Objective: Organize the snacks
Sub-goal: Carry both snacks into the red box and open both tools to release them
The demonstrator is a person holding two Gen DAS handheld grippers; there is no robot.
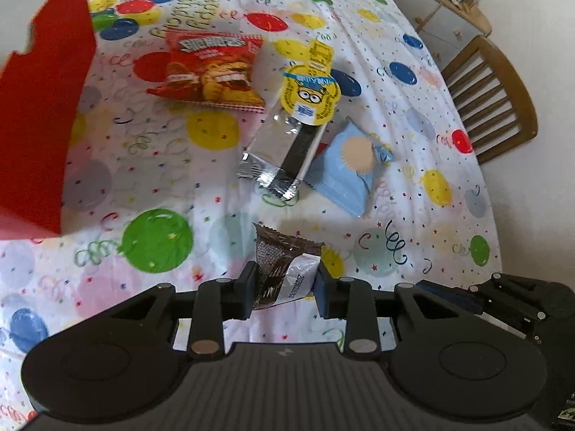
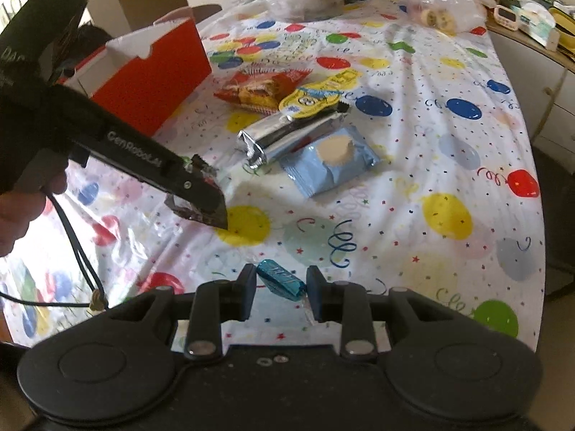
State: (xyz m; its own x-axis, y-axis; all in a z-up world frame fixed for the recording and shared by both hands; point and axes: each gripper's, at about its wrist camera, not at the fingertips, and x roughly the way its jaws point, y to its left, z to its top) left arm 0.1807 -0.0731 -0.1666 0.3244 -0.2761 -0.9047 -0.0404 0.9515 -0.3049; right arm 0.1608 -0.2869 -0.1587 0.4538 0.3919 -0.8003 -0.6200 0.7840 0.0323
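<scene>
A: Holding that small dark-brown foil snack packet (image 1: 284, 273) in your left gripper (image 1: 284, 283), you have the jaws clamped on it by one end only, clear of the balloon-print tablecloth (image 1: 151, 165).

B: And the right?

A: Your right gripper (image 2: 281, 289) stands parted around a teal twist-wrapped candy (image 2: 278, 280); I can't tell whether it touches. The red cardboard box (image 1: 39, 115) sits far left. Swing fast and the packet may slip out before you reach it.

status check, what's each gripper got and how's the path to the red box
Left gripper shut on brown snack packet. Right gripper open around teal candy. Red box open; three snacks left on the tablecloth, none blocking.
</scene>
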